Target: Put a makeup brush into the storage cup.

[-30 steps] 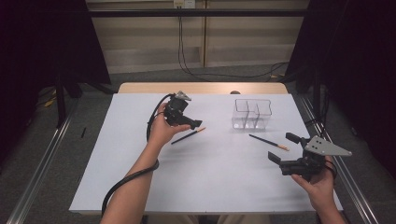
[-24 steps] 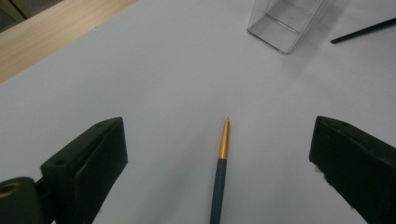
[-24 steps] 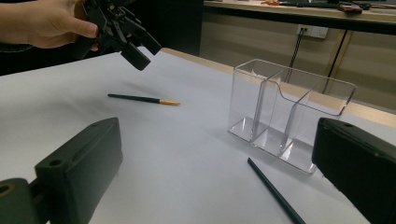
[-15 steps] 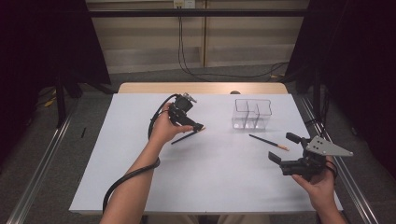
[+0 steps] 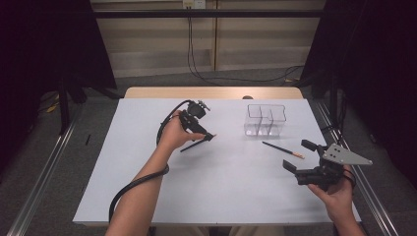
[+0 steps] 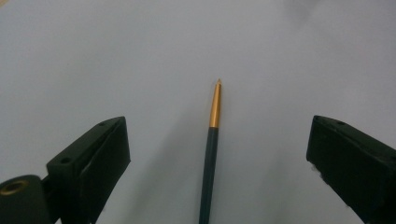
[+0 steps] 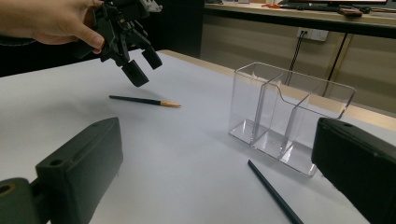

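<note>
Nearest me, my right gripper [image 5: 301,156] hovers low over the counter [image 5: 147,196], jaws spread and empty; a second pencil [image 5: 282,148] lies just beyond it. Farther left, my left gripper [image 5: 200,132] has tipped down over its pencil [image 6: 211,144] in the last second, jaws wide and astride it, not yet pinching. I judge a grasp comes next. The clear organizer [image 5: 265,119] stands far right, with open counter between.
</note>
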Motion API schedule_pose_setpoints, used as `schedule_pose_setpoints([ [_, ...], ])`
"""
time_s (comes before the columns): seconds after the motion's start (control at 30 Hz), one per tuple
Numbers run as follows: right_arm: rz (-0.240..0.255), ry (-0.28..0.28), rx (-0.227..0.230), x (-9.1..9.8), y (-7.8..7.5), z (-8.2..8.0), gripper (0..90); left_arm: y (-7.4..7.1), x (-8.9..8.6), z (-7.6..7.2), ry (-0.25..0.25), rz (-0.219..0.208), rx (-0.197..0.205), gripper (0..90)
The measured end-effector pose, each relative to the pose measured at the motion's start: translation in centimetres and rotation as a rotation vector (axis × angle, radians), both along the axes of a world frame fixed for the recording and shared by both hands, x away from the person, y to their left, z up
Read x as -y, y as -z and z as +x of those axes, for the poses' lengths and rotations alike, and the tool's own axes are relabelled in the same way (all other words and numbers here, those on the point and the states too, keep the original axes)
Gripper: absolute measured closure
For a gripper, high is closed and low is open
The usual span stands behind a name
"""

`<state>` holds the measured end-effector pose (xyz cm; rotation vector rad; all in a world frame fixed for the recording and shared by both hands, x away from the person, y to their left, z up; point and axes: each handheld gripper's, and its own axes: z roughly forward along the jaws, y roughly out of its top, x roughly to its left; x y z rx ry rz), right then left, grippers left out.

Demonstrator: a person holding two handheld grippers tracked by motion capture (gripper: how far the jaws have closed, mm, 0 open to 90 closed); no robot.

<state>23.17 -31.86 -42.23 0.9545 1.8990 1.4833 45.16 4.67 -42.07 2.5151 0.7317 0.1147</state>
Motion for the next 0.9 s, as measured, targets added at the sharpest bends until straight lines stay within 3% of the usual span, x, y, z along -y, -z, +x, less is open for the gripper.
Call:
schedule_pose_setpoints([
  [0.3, -0.002, 0.002, -0.002, 0.1, 0.0, 0.0, 1.6, 0.5, 0.7, 0.1, 0.057, 0.113, -0.043, 7.3],
  [0.73, -0.001, 0.002, 0.001, 0.1, 0.0, 0.0, 1.6, 1.0, 0.6, 0.4, 0.074, 0.182, -0.086, 18.2],
  [0.9, -0.003, 0.002, 0.000, 0.1, 0.0, 0.0, 1.6, 1.1, 0.4, 0.5, 0.086, 0.192, -0.112, 27.0],
])
